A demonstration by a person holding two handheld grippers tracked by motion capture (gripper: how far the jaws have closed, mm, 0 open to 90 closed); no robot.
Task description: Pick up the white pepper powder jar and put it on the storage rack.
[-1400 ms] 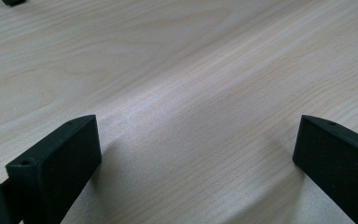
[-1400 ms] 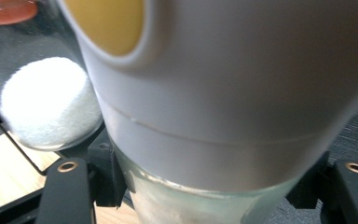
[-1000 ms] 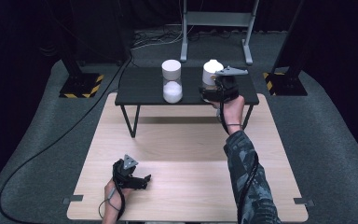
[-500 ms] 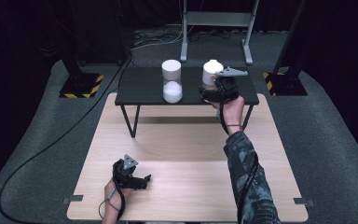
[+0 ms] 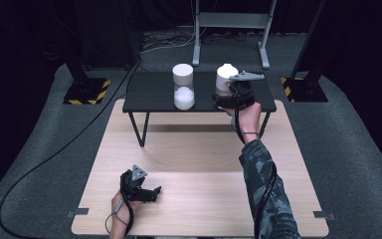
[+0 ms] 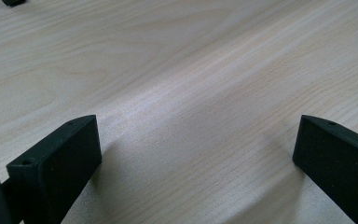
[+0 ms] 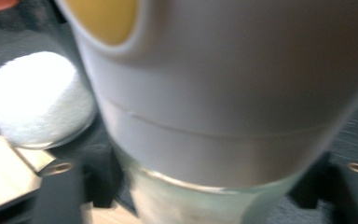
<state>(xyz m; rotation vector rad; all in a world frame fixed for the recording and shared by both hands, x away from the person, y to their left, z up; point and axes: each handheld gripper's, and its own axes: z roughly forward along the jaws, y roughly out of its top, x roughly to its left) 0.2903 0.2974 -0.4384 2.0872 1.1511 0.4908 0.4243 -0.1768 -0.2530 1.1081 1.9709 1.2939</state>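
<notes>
Two jars stand on the low black table (image 5: pixel 149 97). The left jar (image 5: pixel 183 87) has a white lid and white powder at its bottom (image 7: pixel 37 100). The right jar (image 5: pixel 225 77) is clear glass under a white cap (image 7: pixel 223 93) with a yellow spot. My right gripper (image 5: pixel 225 95) reaches it from the near side. Its jaws have just been opening; they flank the glass (image 7: pixel 191 200) with a thin gap on each side. My left gripper (image 5: pixel 151 191) rests low over the wooden tabletop (image 6: pixel 191 70), open, with nothing between its jaws.
The black table stands at the far end of the wooden tabletop (image 5: pixel 194 149). A dark cable (image 5: pixel 54 154) runs across the grey floor on the left. Yellow-and-black striped stand bases (image 5: pixel 87 92) and a metal frame (image 5: pixel 229 20) lie behind.
</notes>
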